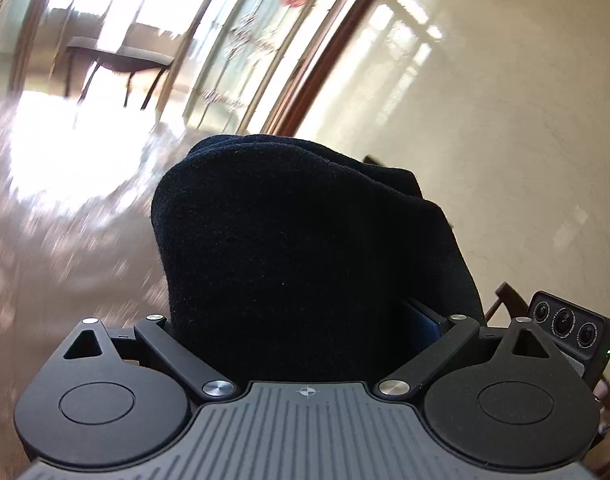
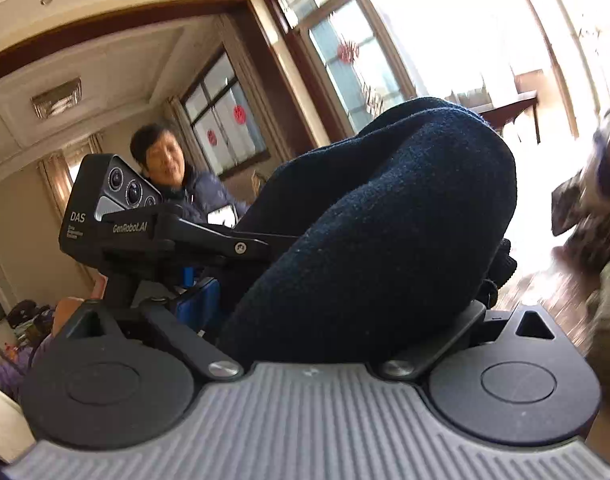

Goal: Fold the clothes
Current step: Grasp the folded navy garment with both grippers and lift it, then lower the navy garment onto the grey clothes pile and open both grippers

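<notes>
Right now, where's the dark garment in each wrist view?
Left wrist: dark garment fills the centre, bunched over the left gripper.
Right wrist: centre to right, draped over the right gripper.
Shared landmark: the other gripper unit, lower right edge in the left view, left of centre in the right.

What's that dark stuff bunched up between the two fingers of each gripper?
Dark knitted garment: it fills the left gripper in the left wrist view and the right gripper in the right wrist view.
</notes>
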`<act>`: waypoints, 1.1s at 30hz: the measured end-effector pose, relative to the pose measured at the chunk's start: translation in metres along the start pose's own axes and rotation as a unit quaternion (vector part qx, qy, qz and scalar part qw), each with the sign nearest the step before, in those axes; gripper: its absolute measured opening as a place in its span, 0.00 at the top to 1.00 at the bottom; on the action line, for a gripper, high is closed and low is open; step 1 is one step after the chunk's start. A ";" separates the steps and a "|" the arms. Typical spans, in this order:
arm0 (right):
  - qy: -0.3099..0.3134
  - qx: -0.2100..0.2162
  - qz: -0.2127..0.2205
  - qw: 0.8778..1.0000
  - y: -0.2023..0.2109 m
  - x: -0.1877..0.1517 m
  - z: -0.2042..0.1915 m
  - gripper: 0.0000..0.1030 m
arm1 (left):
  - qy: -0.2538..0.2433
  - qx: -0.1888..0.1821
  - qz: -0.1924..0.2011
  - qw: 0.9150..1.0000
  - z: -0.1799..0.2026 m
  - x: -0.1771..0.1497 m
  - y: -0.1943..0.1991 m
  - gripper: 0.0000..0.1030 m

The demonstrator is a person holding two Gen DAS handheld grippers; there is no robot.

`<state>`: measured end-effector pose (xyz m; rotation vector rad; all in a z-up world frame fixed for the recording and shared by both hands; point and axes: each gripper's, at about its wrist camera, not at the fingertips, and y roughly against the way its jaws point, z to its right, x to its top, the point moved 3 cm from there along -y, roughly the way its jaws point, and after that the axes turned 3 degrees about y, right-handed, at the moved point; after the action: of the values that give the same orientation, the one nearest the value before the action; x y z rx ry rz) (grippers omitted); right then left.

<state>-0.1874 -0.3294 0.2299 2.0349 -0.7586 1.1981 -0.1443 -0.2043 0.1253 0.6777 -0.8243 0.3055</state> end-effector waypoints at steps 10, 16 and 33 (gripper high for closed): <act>0.059 -0.101 0.109 0.987 0.132 0.068 0.013 0.04 | -0.096 -0.107 0.009 0.989 0.139 0.050 -0.063 0.04; 0.073 -0.204 0.139 0.966 0.215 0.090 0.027 0.02 | -0.093 -0.183 -0.022 0.978 0.198 0.056 -0.118 0.04; -0.067 -0.259 -0.016 0.963 0.148 0.009 0.191 0.00 | -0.054 0.070 -0.111 0.990 0.059 -0.004 -0.246 0.09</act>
<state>-0.1947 -0.5700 0.2020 1.6876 -0.9825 0.7442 -0.0581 -0.4278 0.0447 0.9156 -0.8274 0.1254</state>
